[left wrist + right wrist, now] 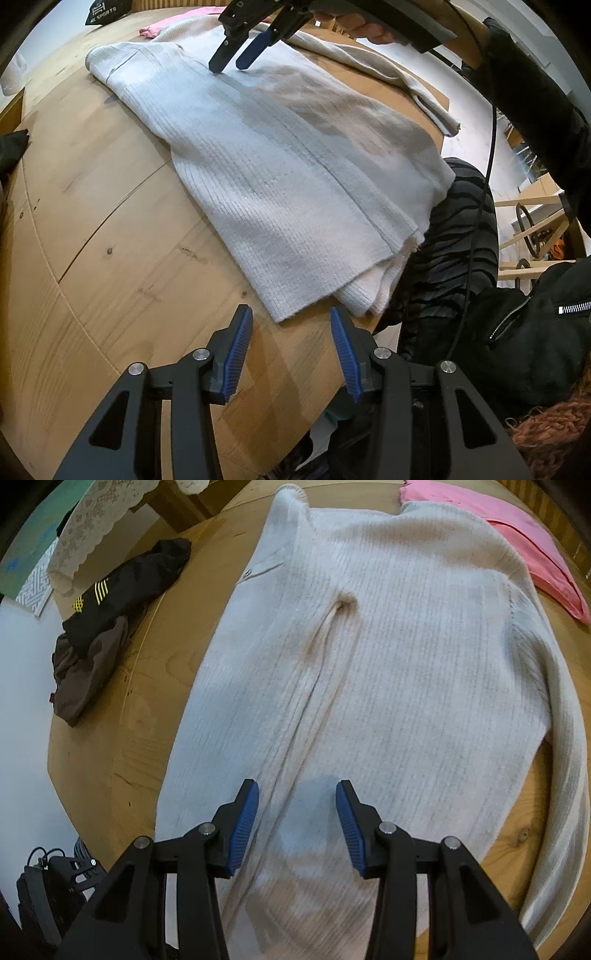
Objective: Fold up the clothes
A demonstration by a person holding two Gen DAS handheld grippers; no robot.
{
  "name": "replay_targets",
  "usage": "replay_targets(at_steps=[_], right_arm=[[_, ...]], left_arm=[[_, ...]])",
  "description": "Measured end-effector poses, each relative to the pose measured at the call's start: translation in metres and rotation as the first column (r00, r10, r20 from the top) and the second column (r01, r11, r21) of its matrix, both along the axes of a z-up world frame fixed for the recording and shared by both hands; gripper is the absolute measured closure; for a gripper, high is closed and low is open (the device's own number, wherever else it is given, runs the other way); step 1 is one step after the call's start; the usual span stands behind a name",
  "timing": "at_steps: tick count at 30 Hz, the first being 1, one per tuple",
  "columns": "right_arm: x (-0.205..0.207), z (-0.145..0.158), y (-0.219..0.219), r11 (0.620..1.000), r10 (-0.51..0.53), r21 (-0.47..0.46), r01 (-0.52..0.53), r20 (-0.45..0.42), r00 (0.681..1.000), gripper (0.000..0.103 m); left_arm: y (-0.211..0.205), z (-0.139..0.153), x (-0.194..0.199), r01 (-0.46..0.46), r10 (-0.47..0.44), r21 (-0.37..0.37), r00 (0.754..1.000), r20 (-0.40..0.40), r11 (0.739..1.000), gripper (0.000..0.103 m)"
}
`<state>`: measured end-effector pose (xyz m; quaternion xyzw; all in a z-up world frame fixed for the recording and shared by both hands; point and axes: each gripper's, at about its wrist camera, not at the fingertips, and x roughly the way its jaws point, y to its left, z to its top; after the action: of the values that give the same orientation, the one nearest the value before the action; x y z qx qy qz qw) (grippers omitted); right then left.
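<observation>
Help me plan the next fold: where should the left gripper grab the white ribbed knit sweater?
Probably the hem corner of the white ribbed knit sweater, approached from the table edge: it lies flat just ahead of the open left gripper, layers stacked and exposed.

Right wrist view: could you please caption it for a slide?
Open right tool over a white sweater on the wooden table.

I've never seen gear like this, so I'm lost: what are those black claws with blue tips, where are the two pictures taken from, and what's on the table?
No robot here: a person holds a two-finger gripper in each hand, each with its own camera. One picture looks along the left gripper, open over the wooden table; the other looks along the right gripper, open above a white sweater spread for folding. The right gripper also shows in the left picture. A pink garment and dark clothes lie nearby. Nothing is held.
</observation>
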<state>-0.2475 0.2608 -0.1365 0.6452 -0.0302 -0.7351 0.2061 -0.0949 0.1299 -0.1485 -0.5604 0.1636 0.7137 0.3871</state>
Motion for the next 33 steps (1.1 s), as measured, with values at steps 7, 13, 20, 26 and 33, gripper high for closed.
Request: replay_targets(at_steps=[7, 13, 20, 26, 33], right_arm=[[-0.002, -0.003, -0.002, 1.000, -0.002, 0.003, 0.001, 0.004, 1.000, 0.059], [-0.003, -0.006, -0.005, 1.000, -0.007, 0.003, 0.007, 0.002, 1.000, 0.059], [-0.004, -0.002, -0.003, 1.000, -0.021, -0.013, 0.021, -0.016, 1.000, 0.059], [-0.036, 0.020, 0.007, 0.992, -0.112, -0.076, 0.105, -0.093, 0.989, 0.059], [-0.067, 0.022, -0.002, 0.986, -0.150, -0.085, 0.141, -0.110, 0.983, 0.055]], left_arm=[[0.007, 0.001, -0.002, 0.036, -0.035, 0.014, 0.999, -0.030, 0.999, 0.062], [0.013, 0.001, -0.002, 0.084, -0.082, 0.045, 0.996, -0.047, 0.995, 0.084], [0.012, 0.006, -0.002, 0.098, -0.095, 0.107, 0.995, -0.033, 0.989, 0.093], [0.014, 0.007, 0.001, 0.115, -0.111, 0.114, 0.993, -0.038, 0.987, 0.096], [0.004, 0.005, -0.005, 0.087, -0.085, 0.111, 0.996, -0.028, 0.990, 0.095]])
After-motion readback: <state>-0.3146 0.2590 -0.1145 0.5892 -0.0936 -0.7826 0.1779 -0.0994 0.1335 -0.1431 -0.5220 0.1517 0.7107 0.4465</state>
